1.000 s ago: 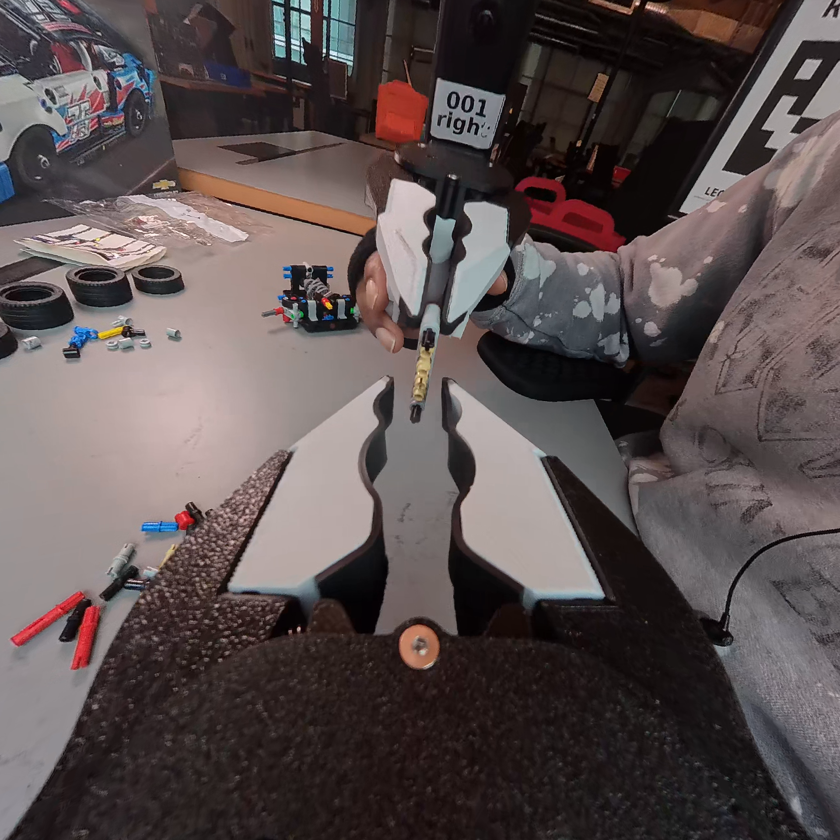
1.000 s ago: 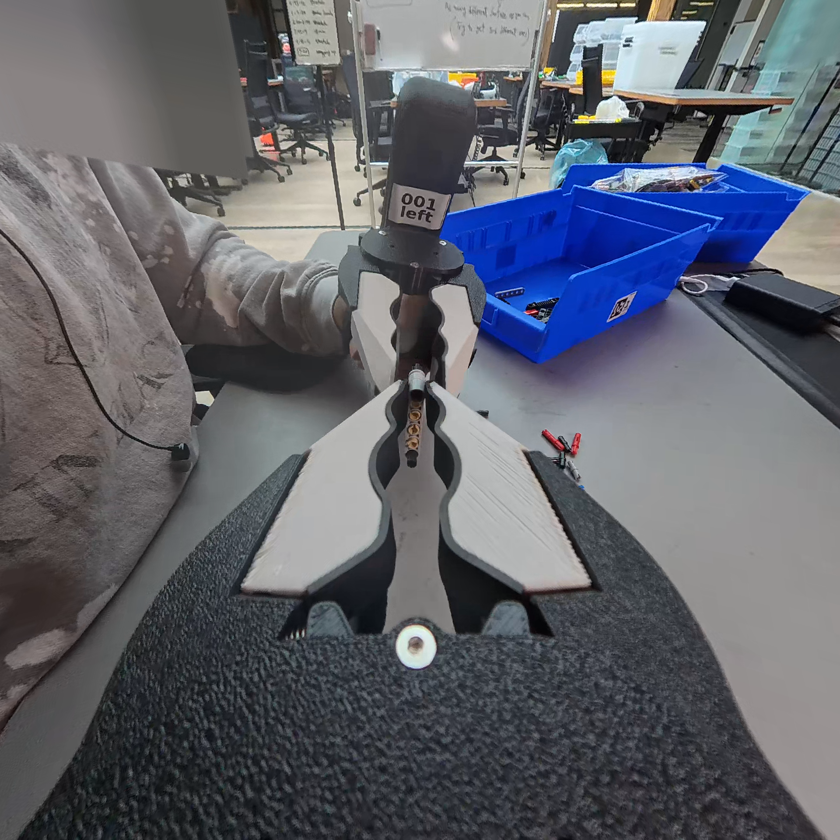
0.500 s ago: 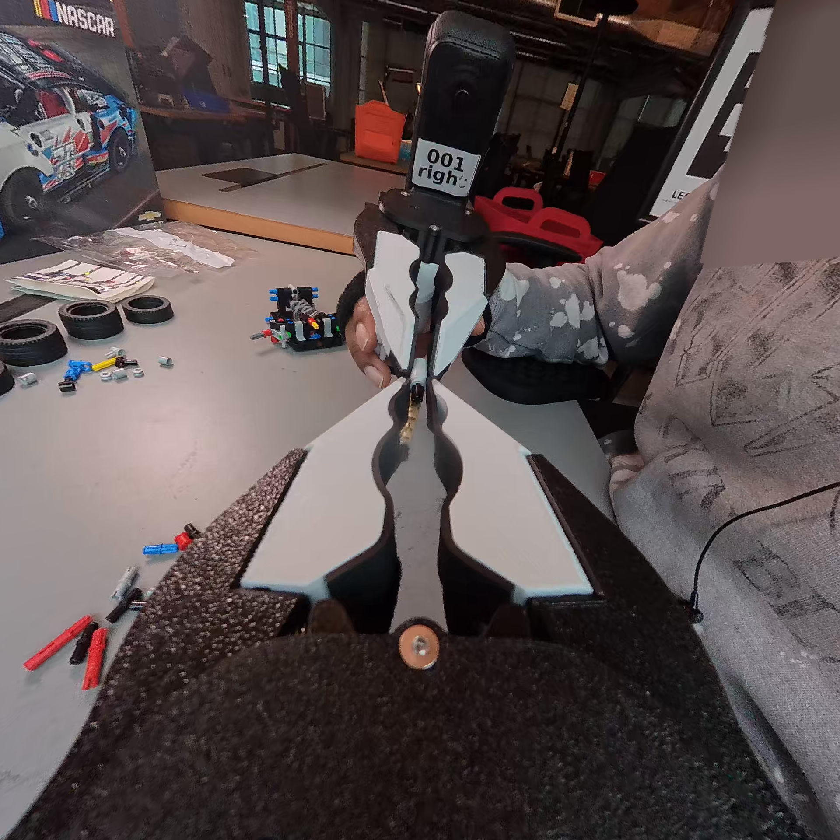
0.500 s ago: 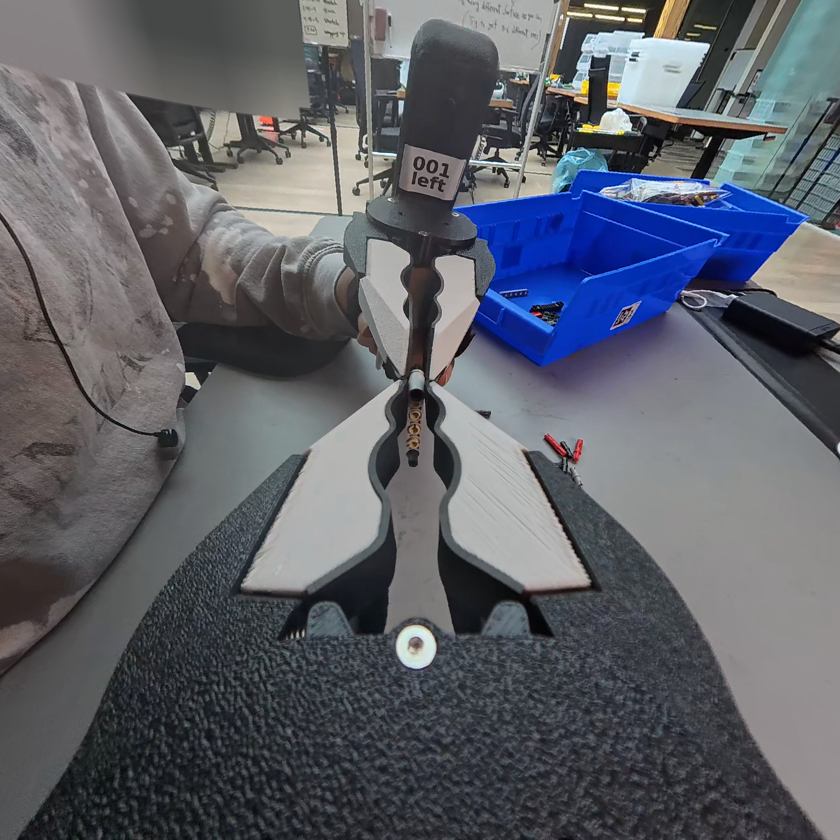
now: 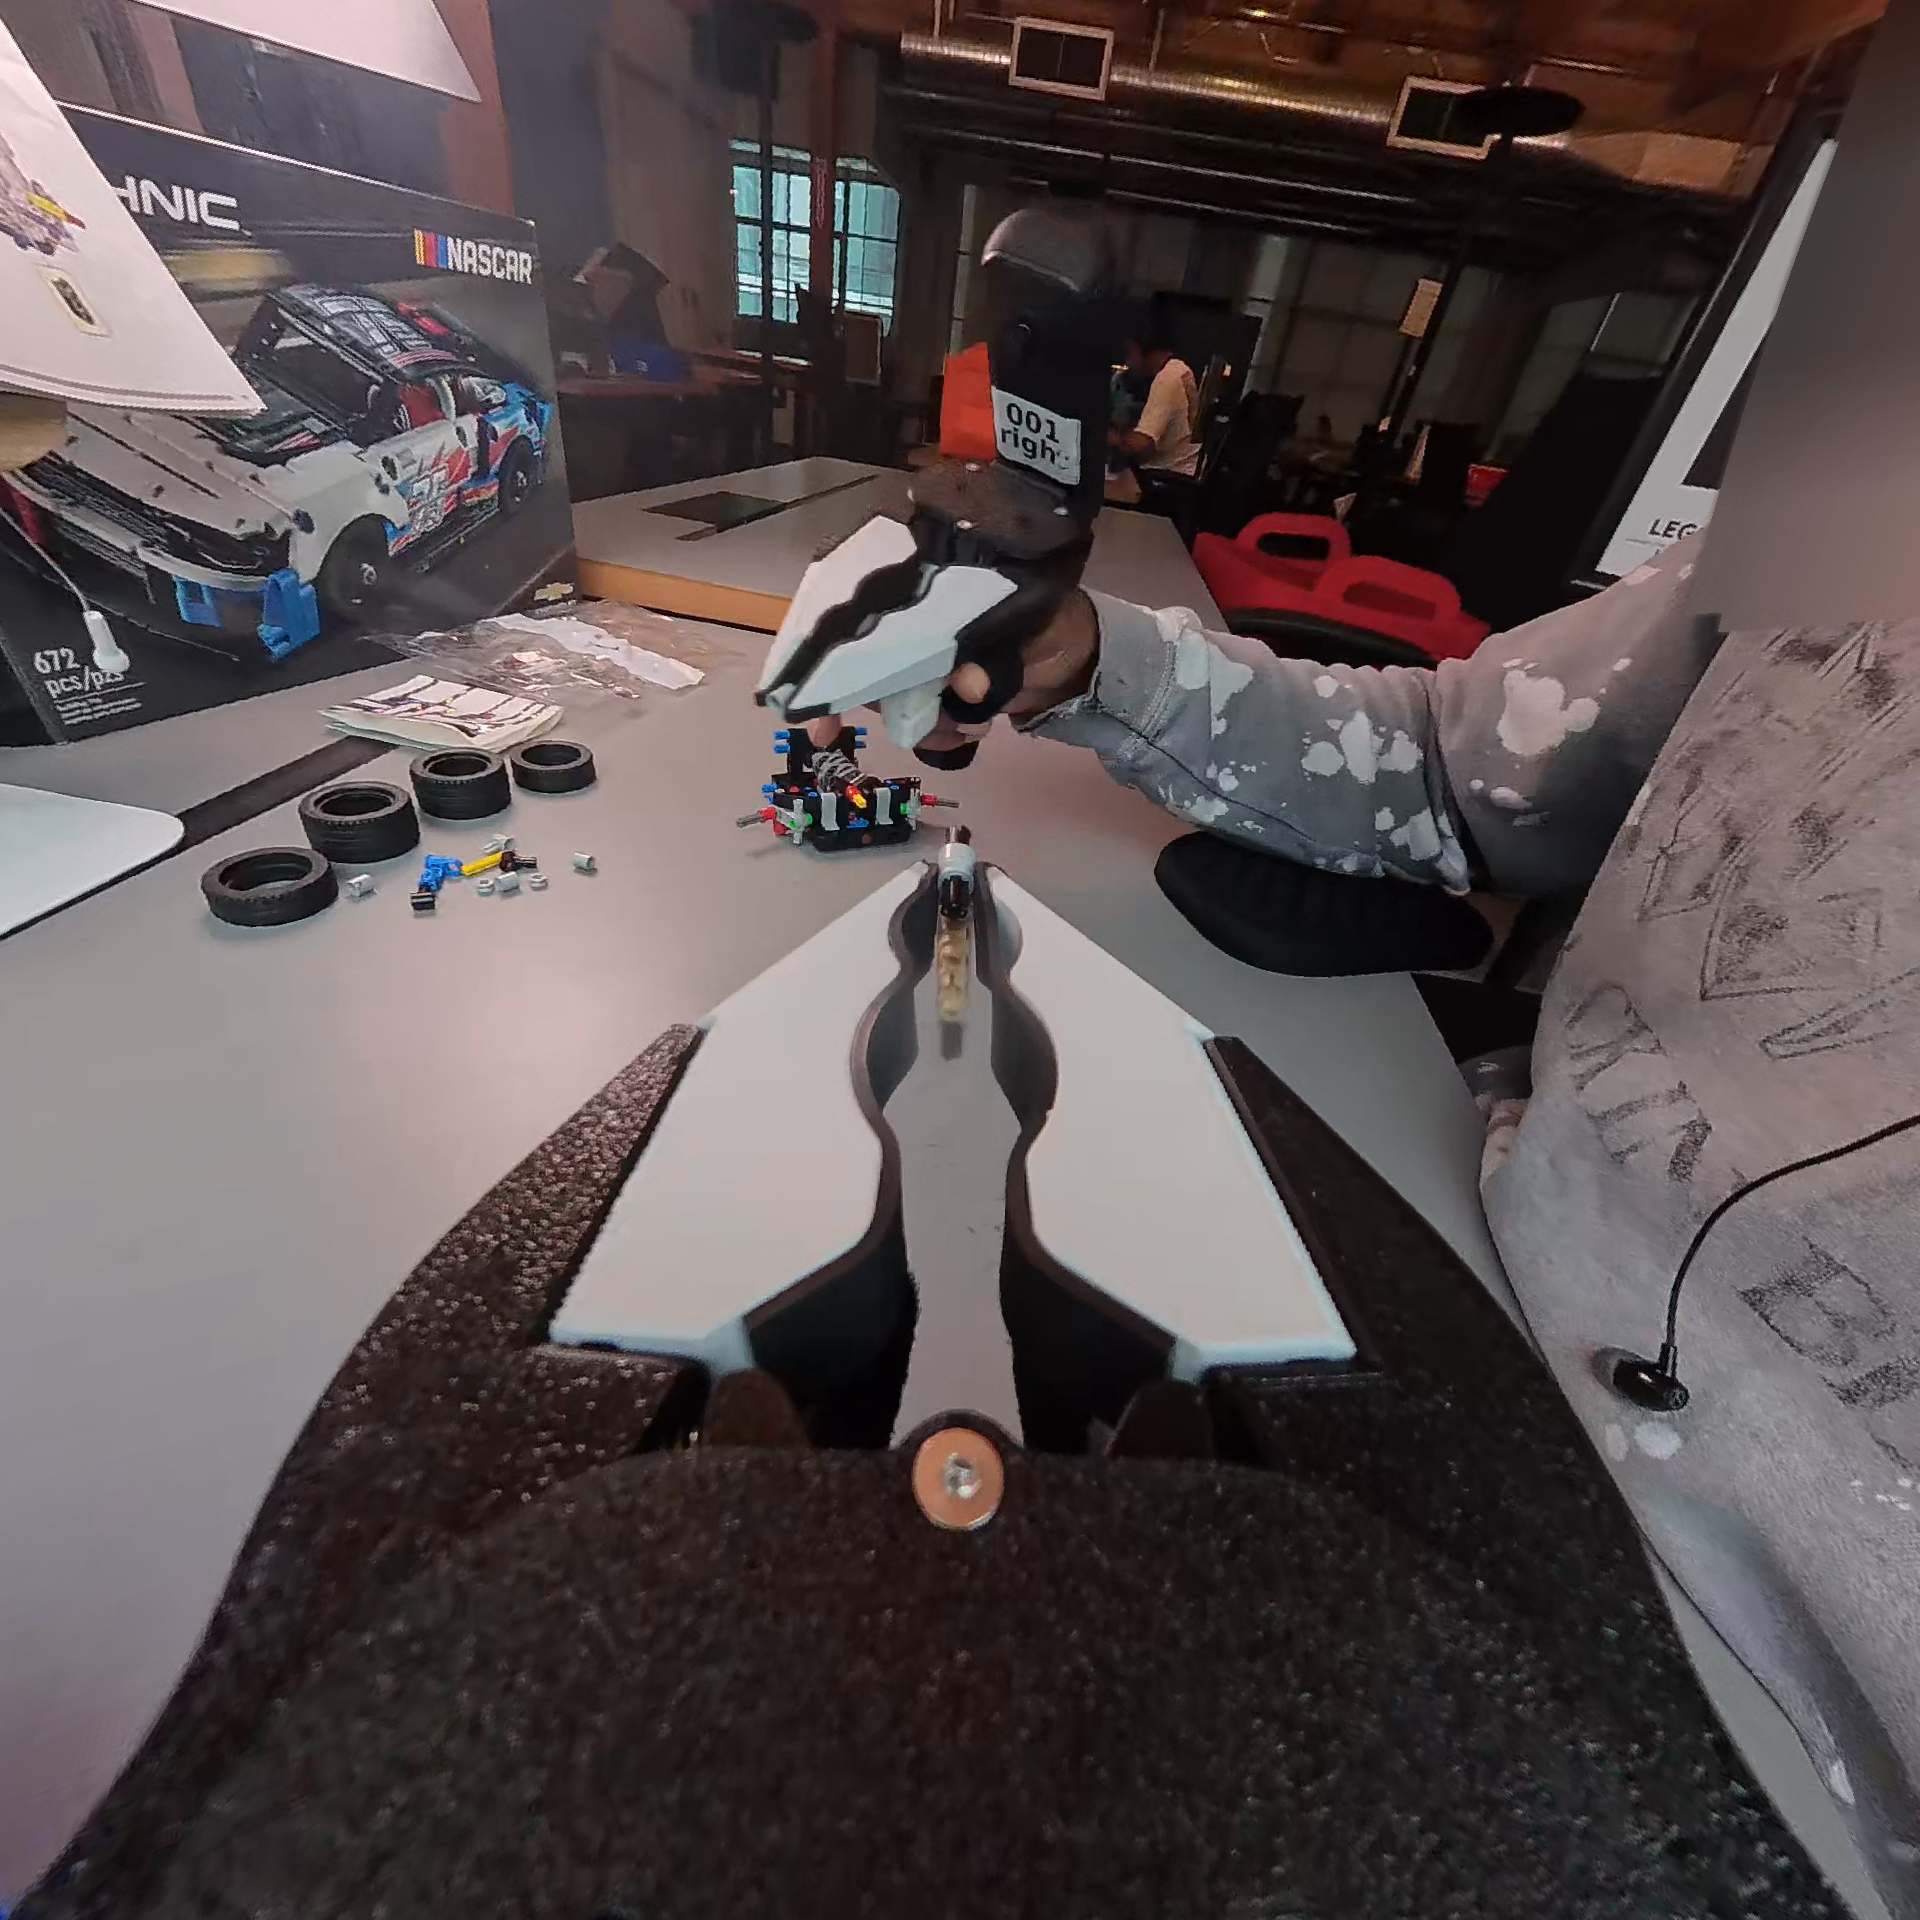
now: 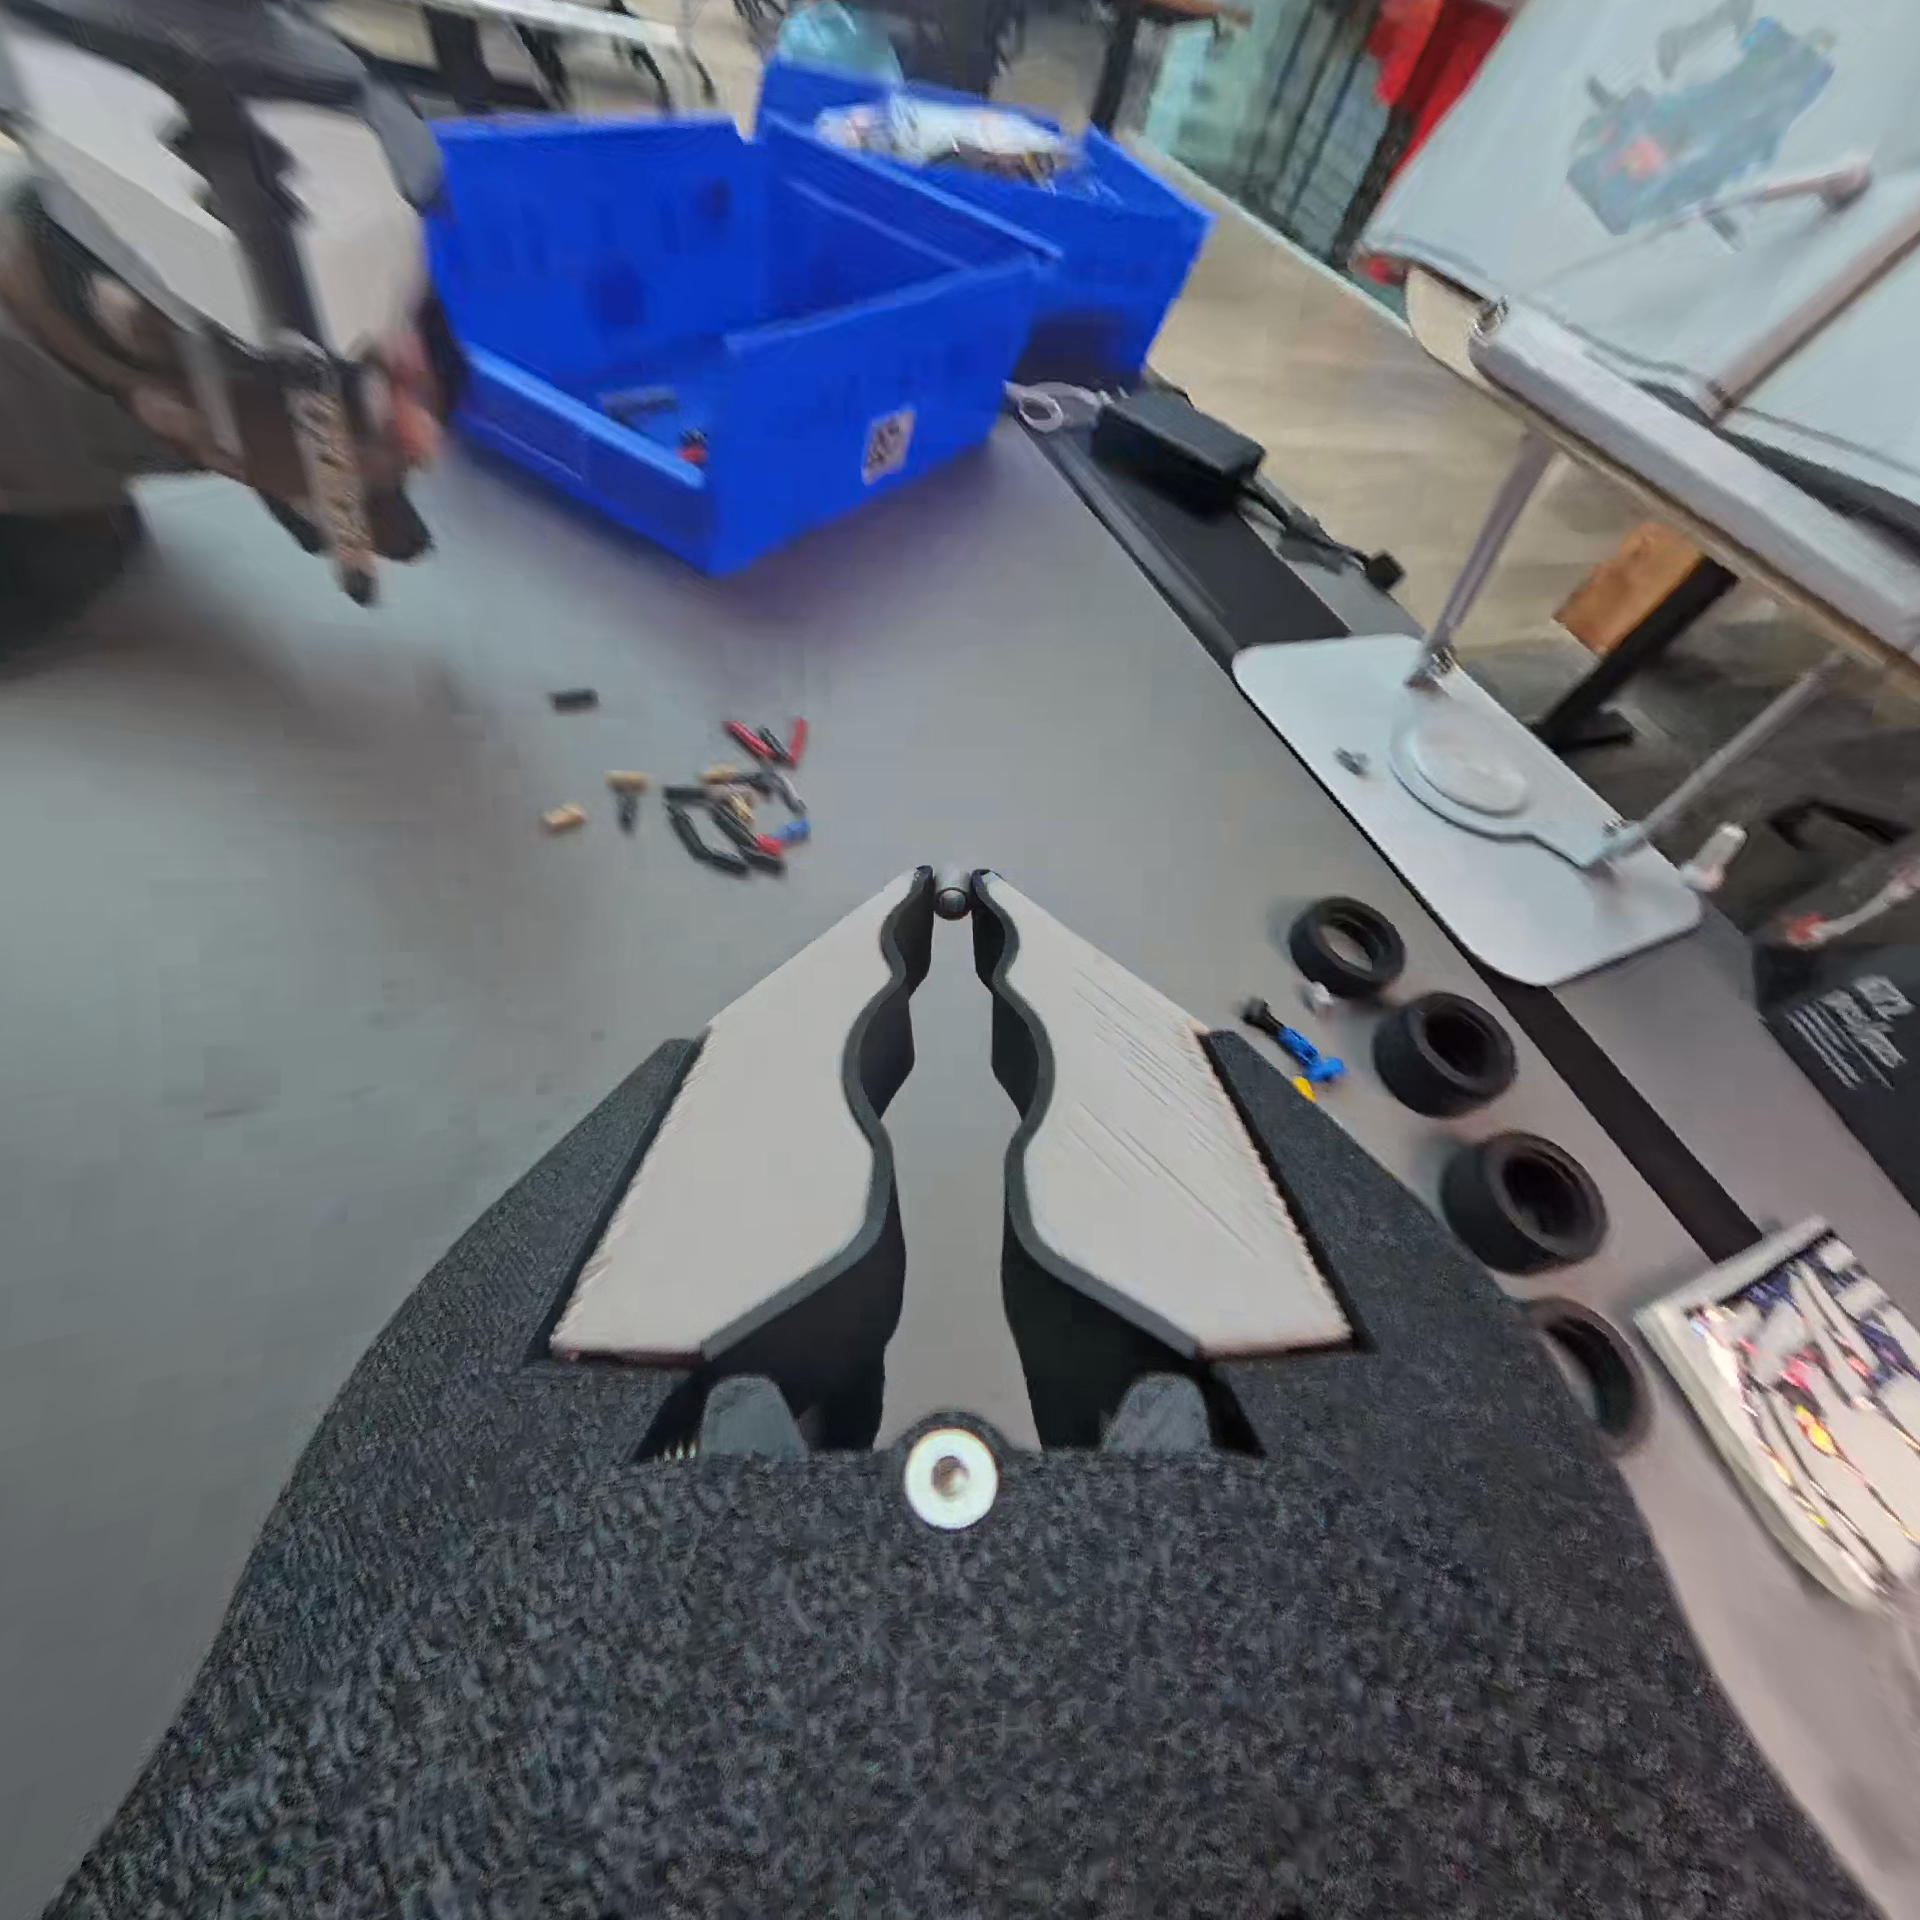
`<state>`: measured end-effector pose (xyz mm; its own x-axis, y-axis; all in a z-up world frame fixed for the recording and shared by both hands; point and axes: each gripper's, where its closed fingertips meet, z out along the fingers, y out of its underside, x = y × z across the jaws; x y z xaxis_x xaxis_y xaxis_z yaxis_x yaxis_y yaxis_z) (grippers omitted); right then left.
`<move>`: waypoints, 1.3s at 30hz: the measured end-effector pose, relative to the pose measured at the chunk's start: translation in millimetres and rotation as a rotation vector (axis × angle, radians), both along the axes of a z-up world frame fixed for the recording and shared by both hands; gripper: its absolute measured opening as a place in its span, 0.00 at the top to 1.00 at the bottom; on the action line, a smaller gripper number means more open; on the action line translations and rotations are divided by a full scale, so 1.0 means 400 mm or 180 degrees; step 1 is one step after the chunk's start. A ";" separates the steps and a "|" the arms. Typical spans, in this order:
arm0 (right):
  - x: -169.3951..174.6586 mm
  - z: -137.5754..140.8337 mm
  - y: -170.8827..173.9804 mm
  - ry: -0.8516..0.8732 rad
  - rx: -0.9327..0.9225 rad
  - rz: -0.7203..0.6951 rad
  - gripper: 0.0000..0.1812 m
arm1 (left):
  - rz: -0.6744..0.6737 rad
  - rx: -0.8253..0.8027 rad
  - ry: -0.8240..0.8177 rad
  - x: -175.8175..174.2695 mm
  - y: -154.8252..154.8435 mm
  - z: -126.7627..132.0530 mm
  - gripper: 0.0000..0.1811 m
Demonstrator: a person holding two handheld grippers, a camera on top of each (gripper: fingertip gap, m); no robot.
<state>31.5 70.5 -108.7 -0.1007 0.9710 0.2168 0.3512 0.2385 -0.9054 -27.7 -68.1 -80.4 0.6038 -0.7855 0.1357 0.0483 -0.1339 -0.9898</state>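
While left tongs [image 5: 954,883] pinch a tan axle [image 5: 950,961], right tongs [image 6: 950,891] nip a black pin [image 6: 949,900] — tyres [image 6: 1522,1200] beside.

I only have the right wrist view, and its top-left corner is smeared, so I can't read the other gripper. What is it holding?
Observer: The left wrist view is sharp there. The left gripper is shut on a thin rod with a tan sleeve, and the rod's grey end pokes past the fingertips.
Operator: My right gripper pinches a small dark piece. What lies near it, outside my frame?
Observer: A small black brick assembly with coloured pins sits on the table. In the left wrist view your fingertips show just above it, but I cannot tell how high.
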 end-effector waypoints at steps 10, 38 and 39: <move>-0.070 -0.254 0.295 -0.1818 0.0413 -0.0861 0.95 | -0.0032 -0.0140 -0.0049 0.028 0.009 -0.037 0.97; -0.068 0.052 -0.374 0.0495 -0.0730 0.1308 0.96 | -0.0307 -0.0013 -0.0226 0.102 -0.021 -0.007 0.96; -0.067 0.048 -0.373 0.0478 -0.0745 0.1313 0.96 | -0.0308 -0.0022 -0.0194 0.103 -0.021 -0.011 0.96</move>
